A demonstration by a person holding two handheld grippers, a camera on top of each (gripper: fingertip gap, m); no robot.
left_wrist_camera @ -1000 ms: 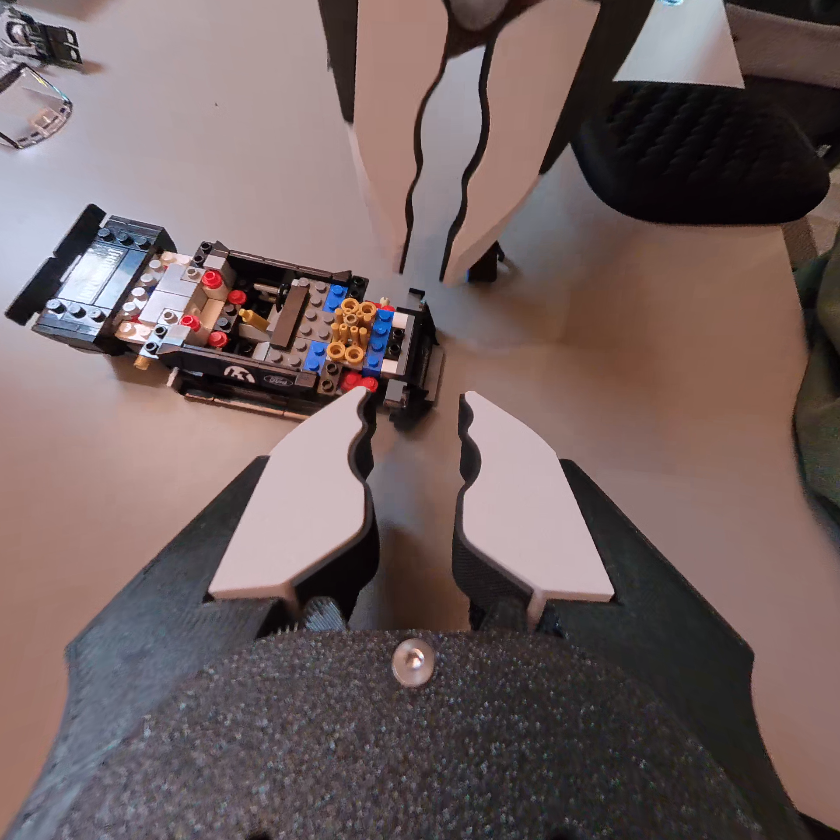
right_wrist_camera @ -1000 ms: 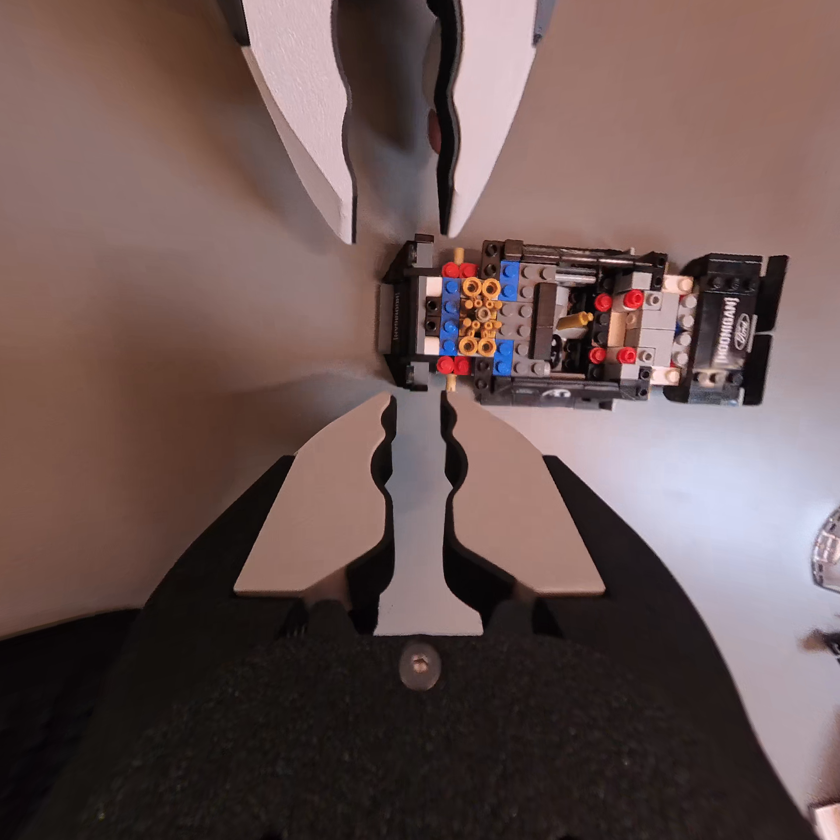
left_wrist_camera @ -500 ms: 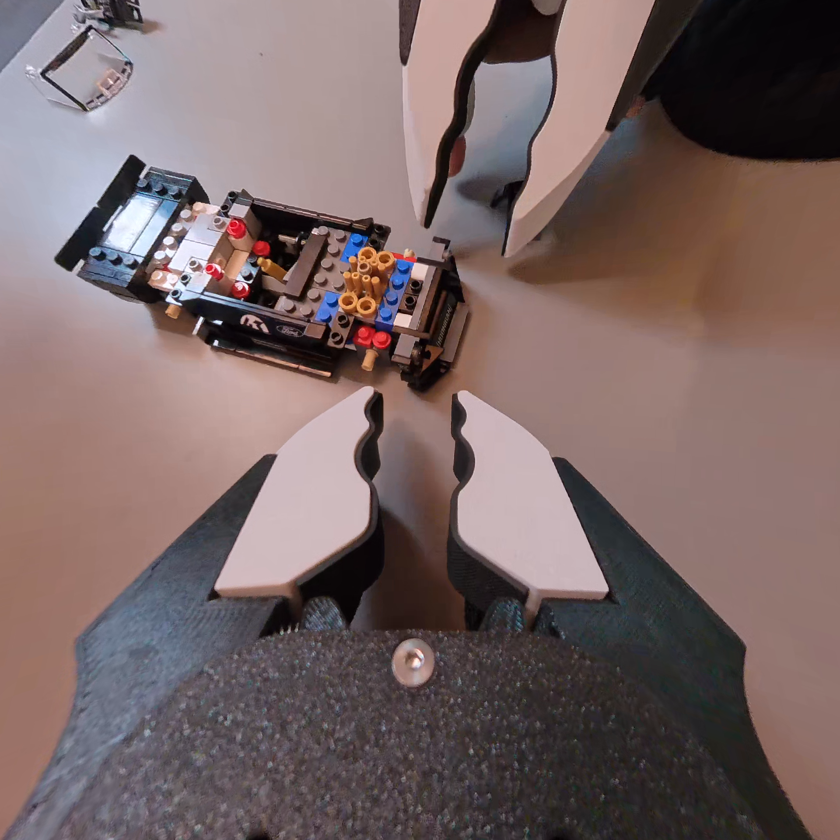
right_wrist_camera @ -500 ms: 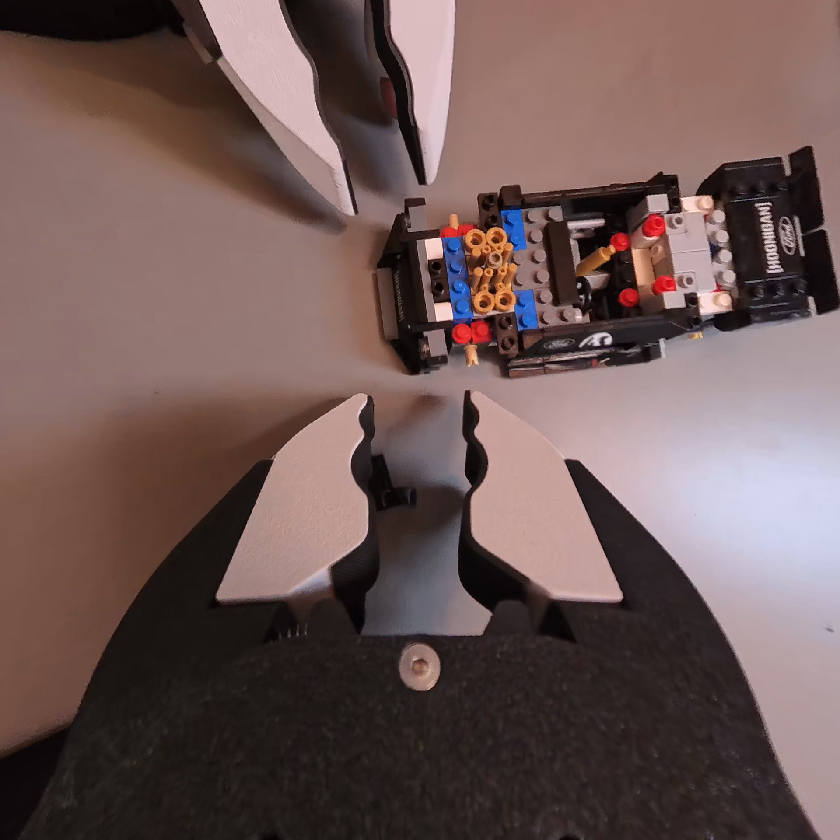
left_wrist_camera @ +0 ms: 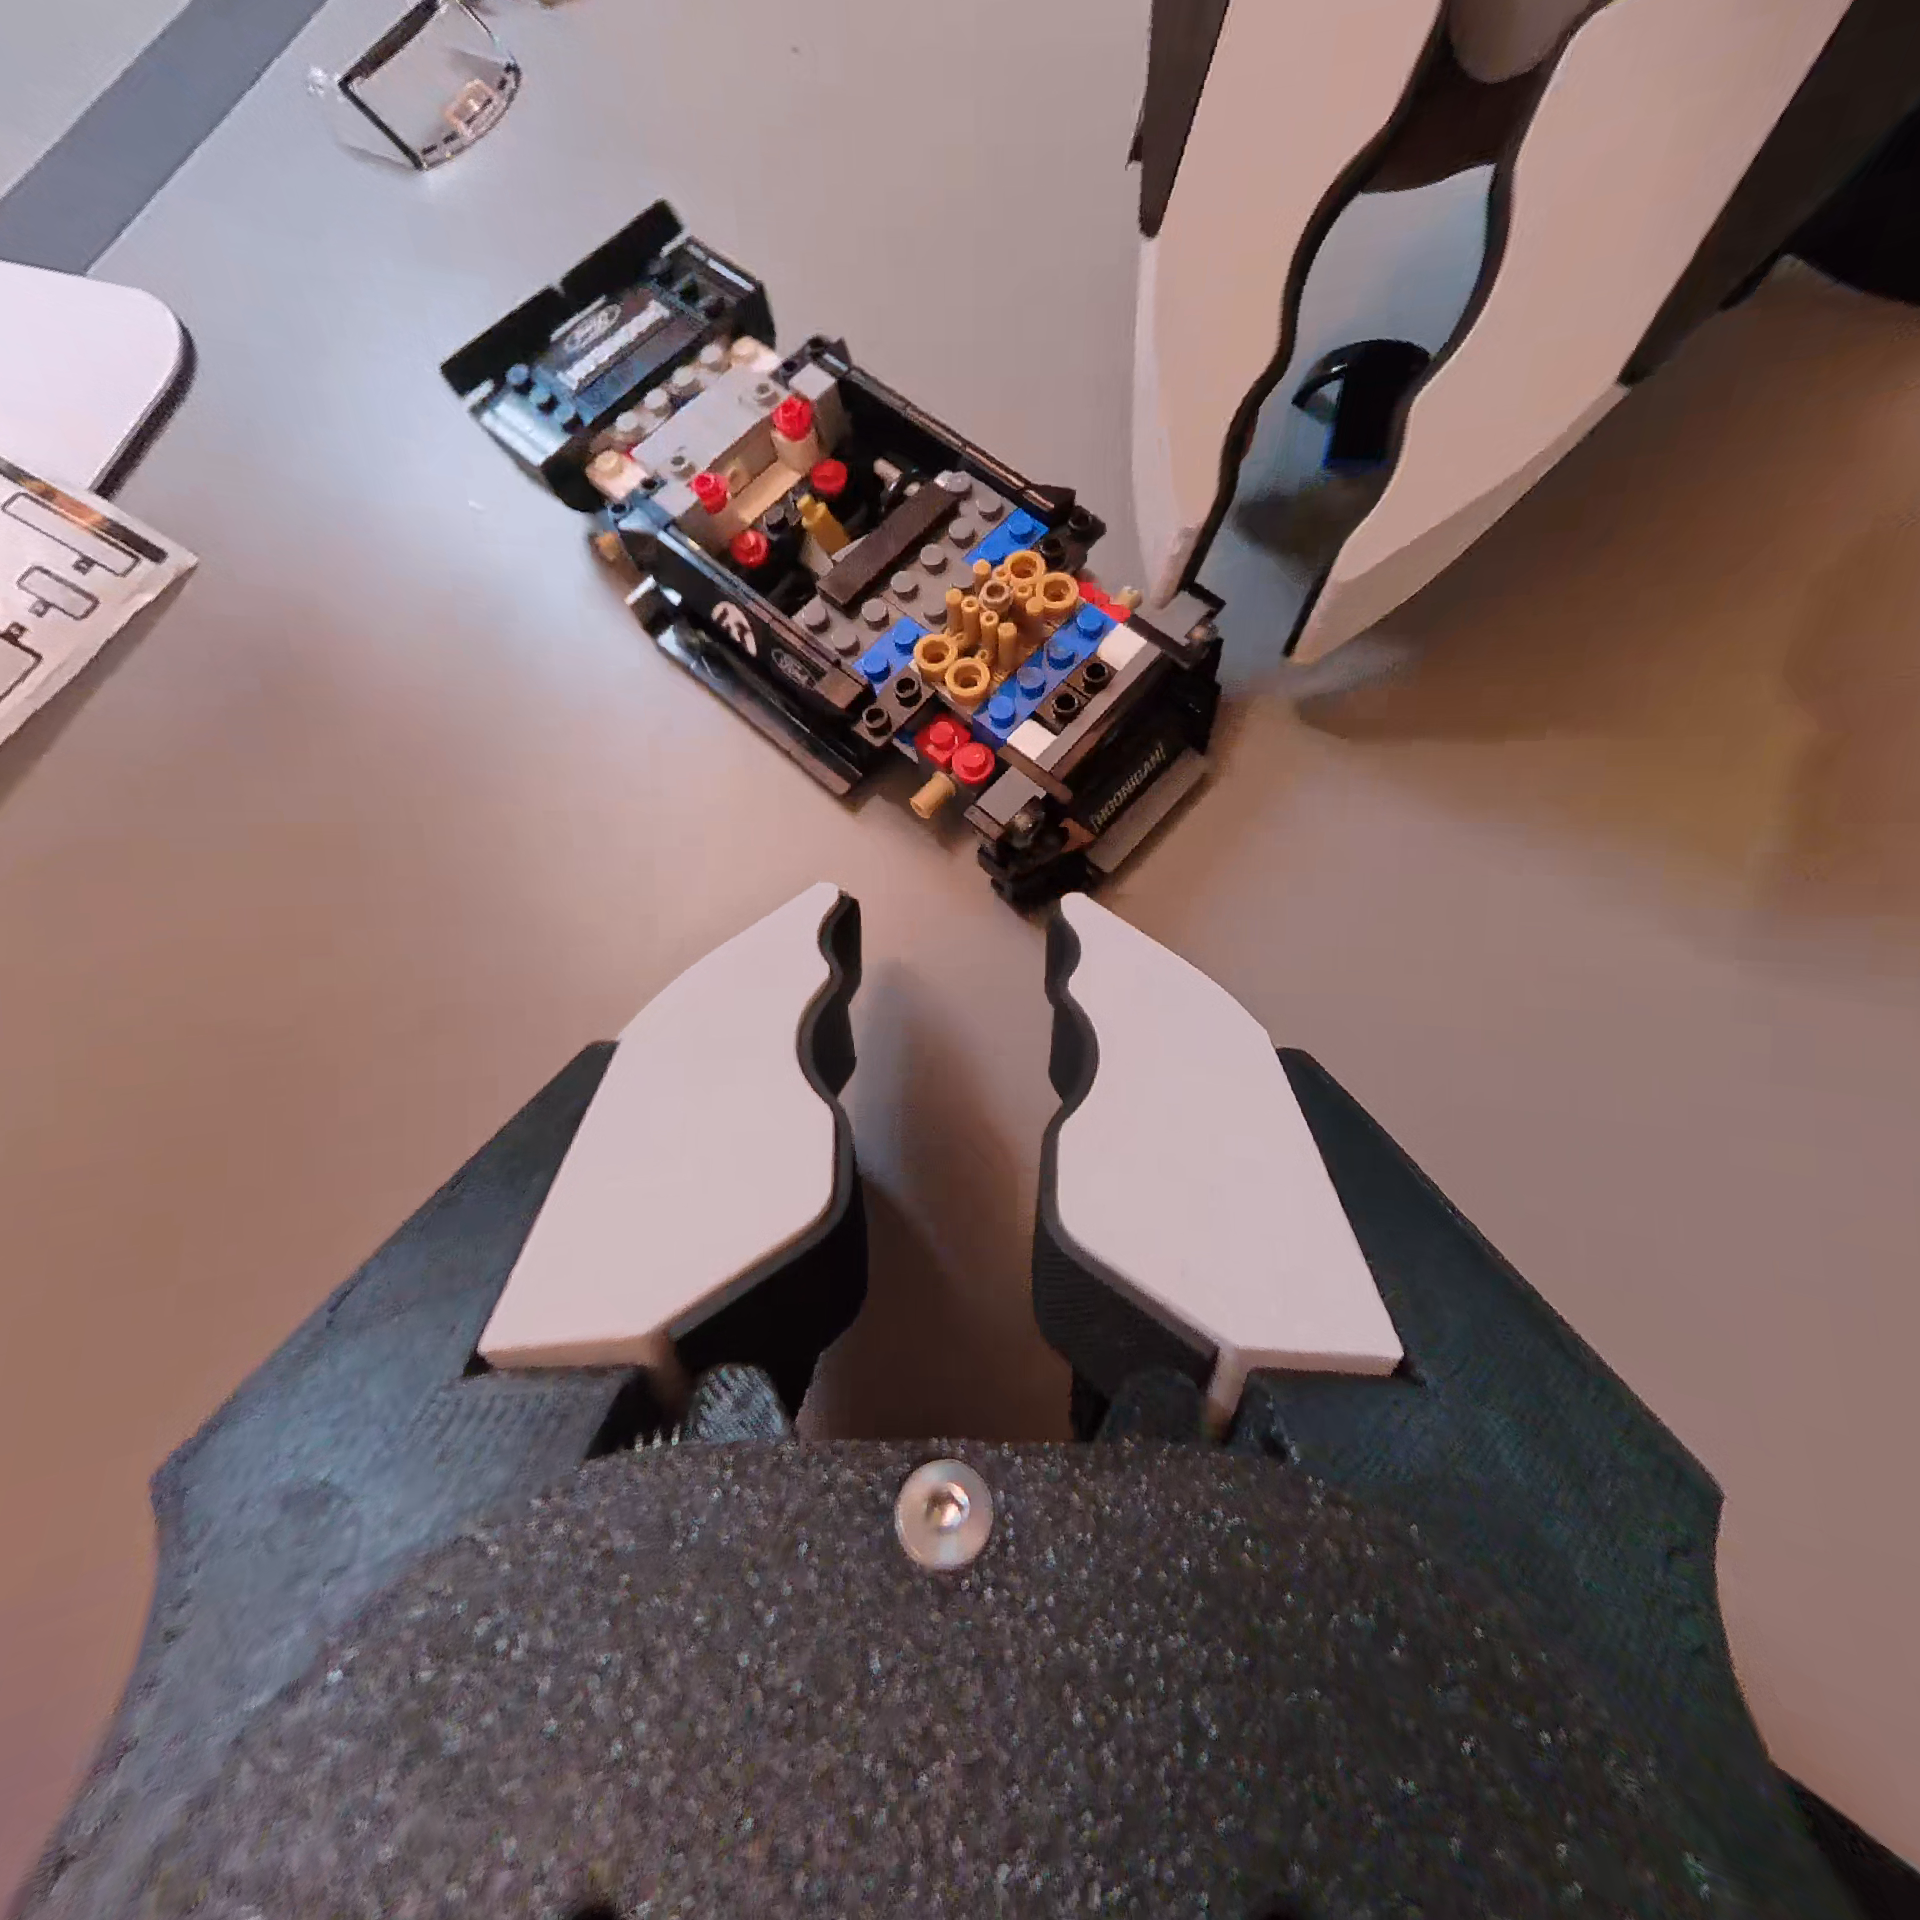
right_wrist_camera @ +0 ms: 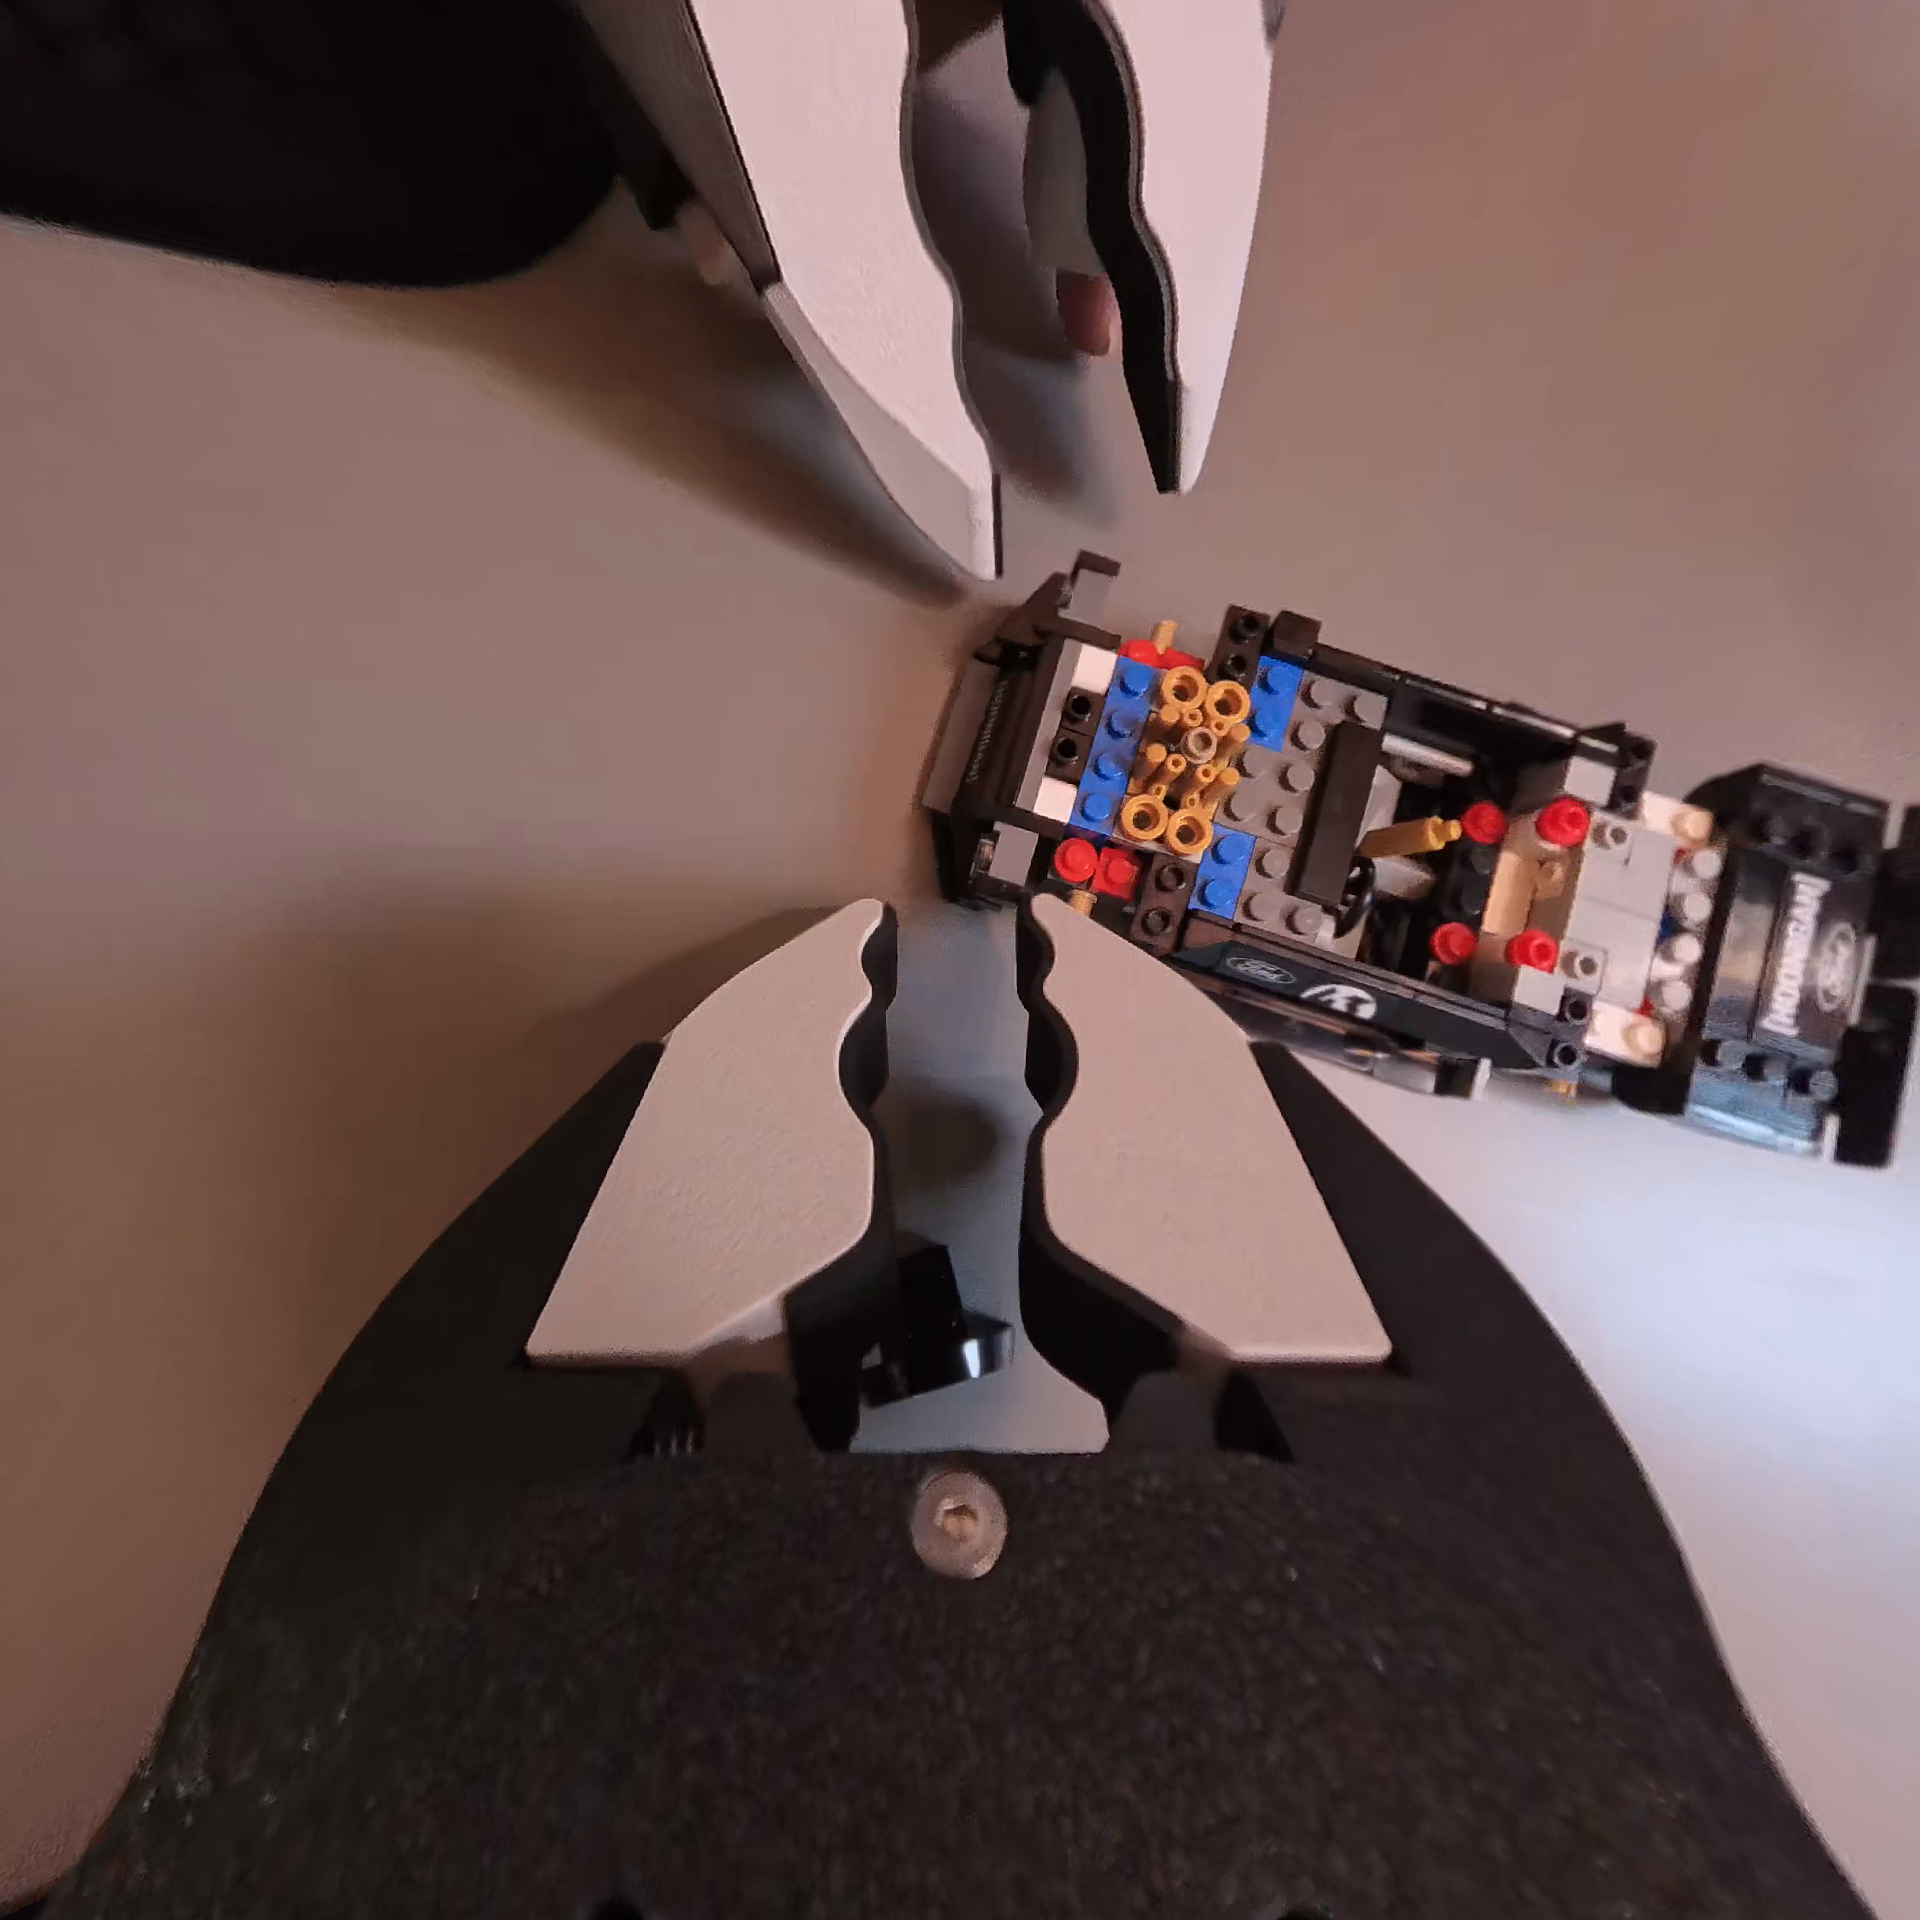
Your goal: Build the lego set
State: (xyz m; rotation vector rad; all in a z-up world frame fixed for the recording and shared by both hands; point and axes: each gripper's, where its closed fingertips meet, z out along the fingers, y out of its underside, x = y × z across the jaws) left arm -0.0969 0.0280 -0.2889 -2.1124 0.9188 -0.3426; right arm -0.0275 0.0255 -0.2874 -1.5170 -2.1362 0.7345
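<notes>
The partly built black lego car [left_wrist_camera: 852, 582] lies on the grey table with its studded blue, gold and red top showing. It also shows in the right wrist view [right_wrist_camera: 1351, 862]. My left gripper [left_wrist_camera: 951, 914] is open and empty, its tips just short of the car's front end. My right gripper [right_wrist_camera: 956, 920] is open on the opposite side of that front end, and it shows at the top of the left wrist view [left_wrist_camera: 1242, 613]. A small black lego piece [right_wrist_camera: 914, 1340] lies on the table between the right fingers near their base, not gripped. It also shows in the left wrist view [left_wrist_camera: 1351, 405].
A clear windshield piece [left_wrist_camera: 431, 104] lies at the far left of the table. A white flat object [left_wrist_camera: 73, 384] and a printed sheet [left_wrist_camera: 52, 592] lie at the left edge. A dark chair [right_wrist_camera: 260, 135] stands beyond the table. My left gripper shows at the top of the right wrist view [right_wrist_camera: 1081, 520]. The left gripper's tips are roughly 8 cm from the right gripper's.
The car now sits at an angle in both views, with its front end close to both grippers' tips. The small black piece has come into view under my right gripper, whose jaws are wider than a second ago.
</notes>
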